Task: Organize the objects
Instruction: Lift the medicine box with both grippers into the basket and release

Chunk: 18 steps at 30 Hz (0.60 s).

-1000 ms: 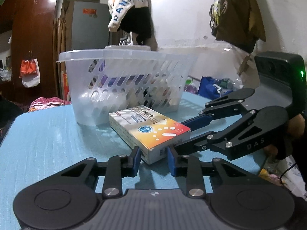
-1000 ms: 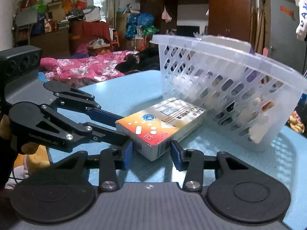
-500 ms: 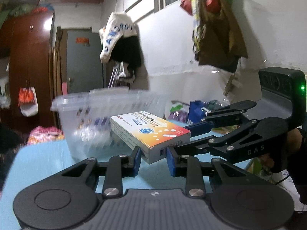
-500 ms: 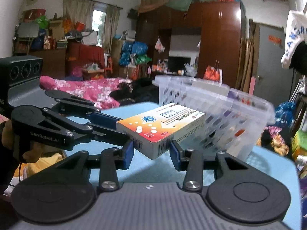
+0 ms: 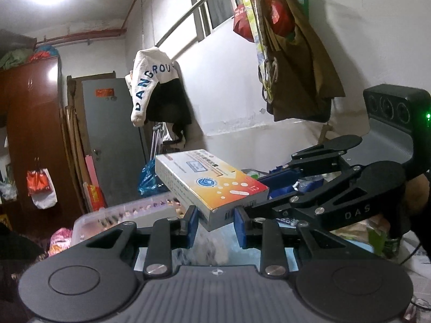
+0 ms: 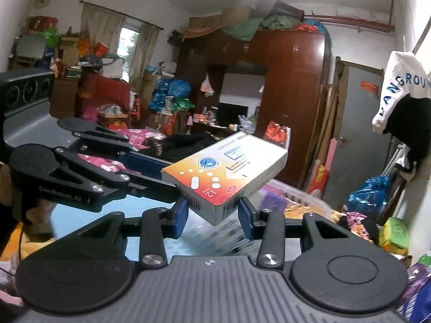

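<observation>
A white and orange medicine box (image 5: 210, 185) is held in the air between both grippers. My left gripper (image 5: 215, 222) is shut on one corner of it. My right gripper (image 6: 212, 212) is shut on another corner of the box (image 6: 226, 175). The clear plastic basket (image 5: 121, 215) lies below and beyond the box, with several small items inside; in the right wrist view its rim (image 6: 301, 196) shows blurred under the box. Each gripper shows in the other's view, at the side.
The blue table top (image 5: 247, 253) lies below. A white wall with hanging bags (image 5: 291, 62) is at the right of the left view. A wardrobe (image 6: 285, 91), a grey door (image 6: 358, 134) and a cluttered bed (image 6: 129, 137) stand beyond.
Both grippers have lifted the box off the table, from beside the basket up to above its rim. Their hold on the box has not changed.
</observation>
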{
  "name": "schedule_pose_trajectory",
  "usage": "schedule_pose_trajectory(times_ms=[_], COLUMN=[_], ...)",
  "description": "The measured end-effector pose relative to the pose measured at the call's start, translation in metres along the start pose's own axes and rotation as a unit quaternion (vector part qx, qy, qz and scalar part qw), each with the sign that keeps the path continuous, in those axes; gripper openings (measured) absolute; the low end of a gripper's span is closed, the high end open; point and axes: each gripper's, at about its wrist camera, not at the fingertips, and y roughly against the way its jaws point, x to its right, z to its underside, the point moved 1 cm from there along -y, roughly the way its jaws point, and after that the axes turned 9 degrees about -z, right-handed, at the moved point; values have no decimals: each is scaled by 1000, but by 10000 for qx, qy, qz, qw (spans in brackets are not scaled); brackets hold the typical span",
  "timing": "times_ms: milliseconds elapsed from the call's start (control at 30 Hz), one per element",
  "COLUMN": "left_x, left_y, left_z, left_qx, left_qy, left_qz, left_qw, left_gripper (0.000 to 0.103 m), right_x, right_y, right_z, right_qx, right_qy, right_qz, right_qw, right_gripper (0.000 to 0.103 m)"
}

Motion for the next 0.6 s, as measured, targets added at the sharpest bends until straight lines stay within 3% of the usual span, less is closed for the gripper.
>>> schedule_pose_trajectory(times_ms=[233,467,600], left_x=[-3,-4,-5], left_y=[-67,-117,-131], left_z=[-33,-29,-22], left_qx=[-223,-753,-957], left_qy=[-74,-219,-214], left_qz=[-17,-104,-98], left_qw=[9997,9969,9951], left_gripper=[33,33,34], right_x=[58,87,98], right_y=[-36,-70,-70], right_z=[-20,-11,1], right_qx=[-225,-591,-686], right_qy=[-188,-444,-634], right_qz=[95,86,-17], right_qw=[9995,9972,9956], right_gripper=[44,44,45])
